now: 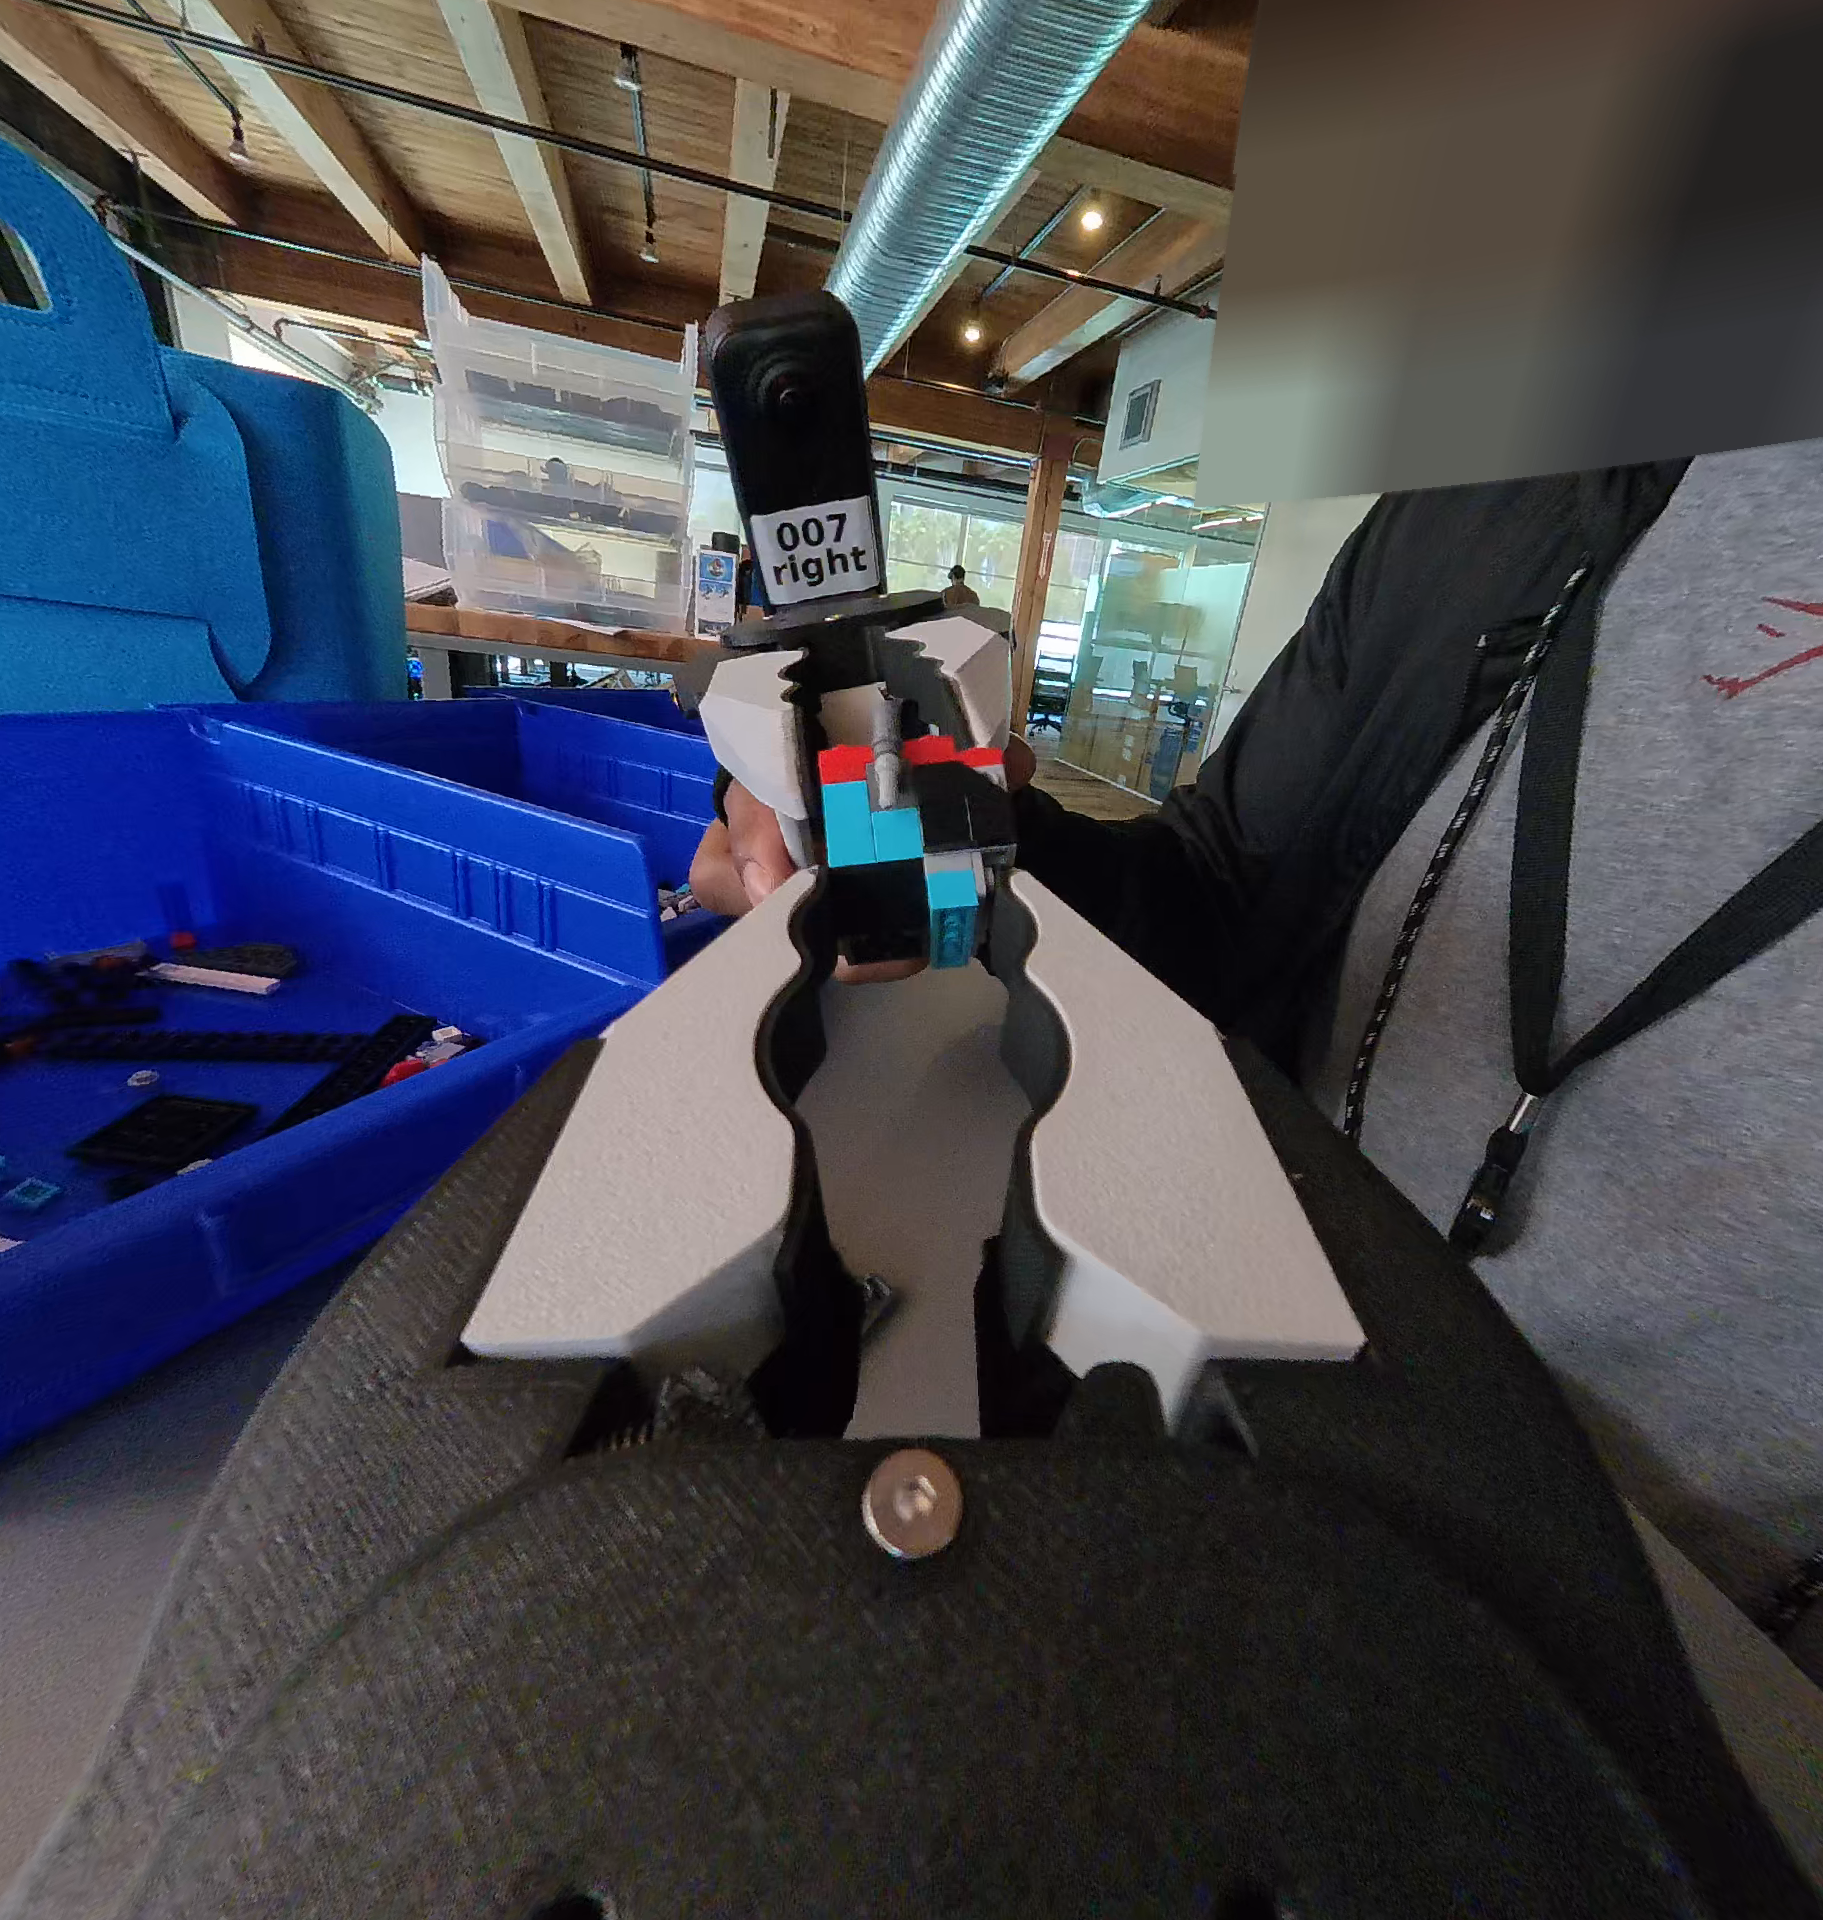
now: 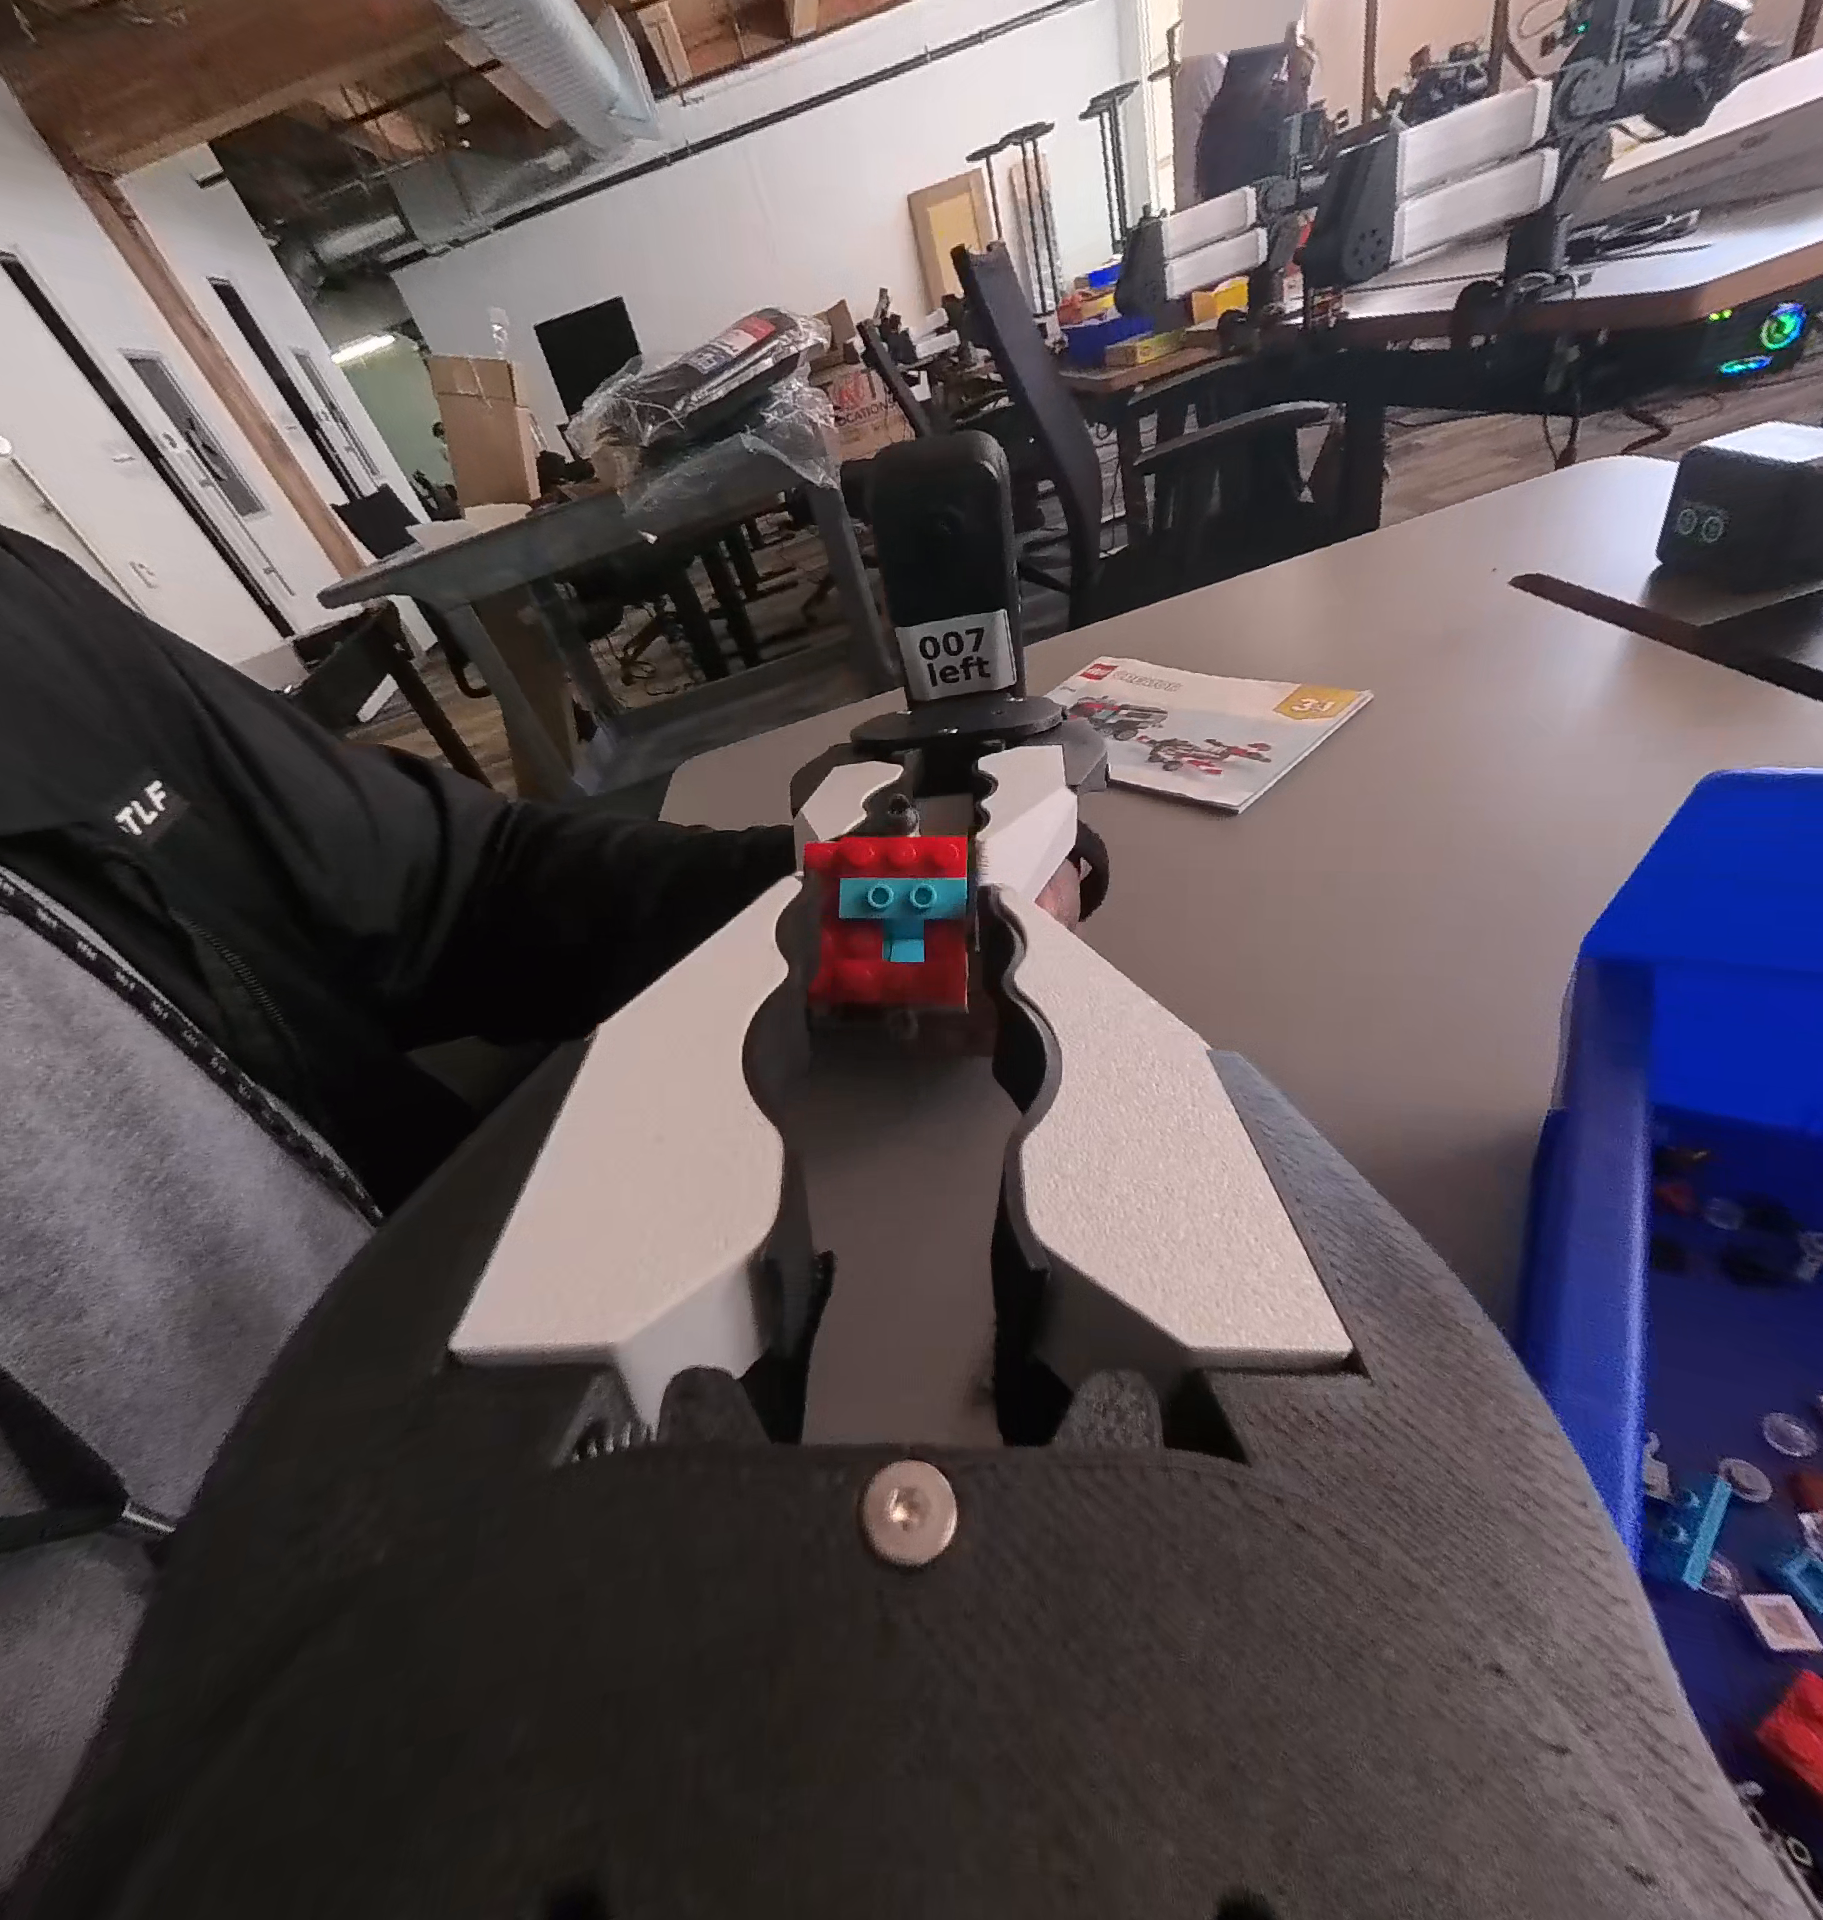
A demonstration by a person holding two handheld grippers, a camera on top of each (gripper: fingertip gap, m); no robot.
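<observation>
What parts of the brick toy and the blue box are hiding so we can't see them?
- Brick model, left wrist view: its sides are covered by the fingers of both grippers.
- Brick model, right wrist view: only the red studded face shows; the rest is behind it.
- Blue bin, left wrist view: cut off by the left edge, small pieces blurred.
- Blue bin, right wrist view: cut off by the right edge.

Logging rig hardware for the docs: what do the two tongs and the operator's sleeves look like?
Both tongs, left and right, look alike: textured black printed body, silver screw, pale grey fingers with wavy black inner pads. Each carries an upright black camera with a white sticker. The person wears black sleeves, a grey top and a black lanyard.
</observation>
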